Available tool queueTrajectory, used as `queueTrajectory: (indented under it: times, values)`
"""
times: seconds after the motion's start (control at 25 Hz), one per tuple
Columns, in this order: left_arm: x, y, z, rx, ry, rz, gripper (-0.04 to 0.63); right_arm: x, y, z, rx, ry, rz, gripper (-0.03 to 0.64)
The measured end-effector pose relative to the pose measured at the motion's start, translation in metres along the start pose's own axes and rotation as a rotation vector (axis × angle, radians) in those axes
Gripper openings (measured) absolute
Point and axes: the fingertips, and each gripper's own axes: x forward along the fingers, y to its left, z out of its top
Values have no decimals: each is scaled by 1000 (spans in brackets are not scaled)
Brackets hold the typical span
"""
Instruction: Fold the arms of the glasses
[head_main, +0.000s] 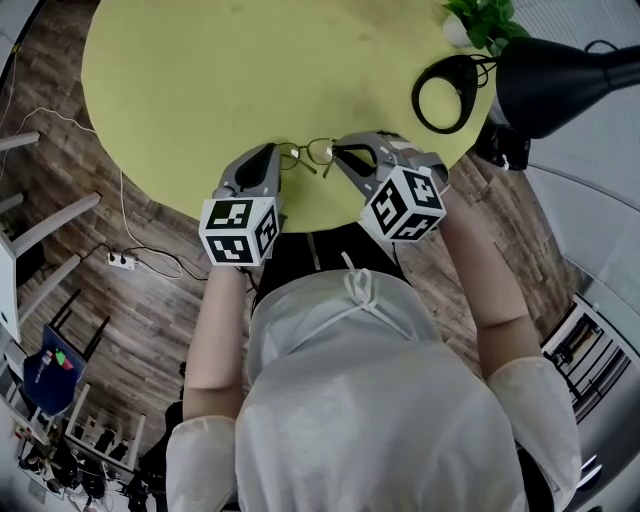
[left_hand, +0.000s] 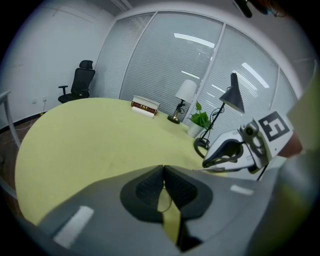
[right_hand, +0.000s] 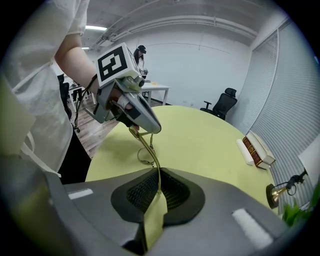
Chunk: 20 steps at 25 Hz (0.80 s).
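Thin gold-rimmed glasses (head_main: 312, 152) hang just over the near edge of the round yellow-green table (head_main: 200, 80), held between both grippers. My left gripper (head_main: 284, 155) is at their left side, its jaws closed on a thin piece of the frame (left_hand: 163, 186). On the right, my right gripper (head_main: 340, 153) is shut on the tip of one gold arm (right_hand: 159, 182). In the right gripper view that arm (right_hand: 146, 145) curves up to the left gripper (right_hand: 149, 128), with a lens rim beside it. The left gripper view shows the right gripper (left_hand: 207, 162) close by.
A black desk lamp (head_main: 560, 75) with a ring base (head_main: 445, 92) and a small plant (head_main: 485, 20) stand at the table's far right. A book (right_hand: 257, 150) lies farther across the table. The table edge and the person's body are right behind the grippers.
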Motion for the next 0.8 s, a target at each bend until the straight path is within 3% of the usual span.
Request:
queueTrajectory:
  times: [0.8]
  values:
    - [50, -11, -38, 22, 99, 57, 6, -5, 0, -13, 11, -31, 28, 14]
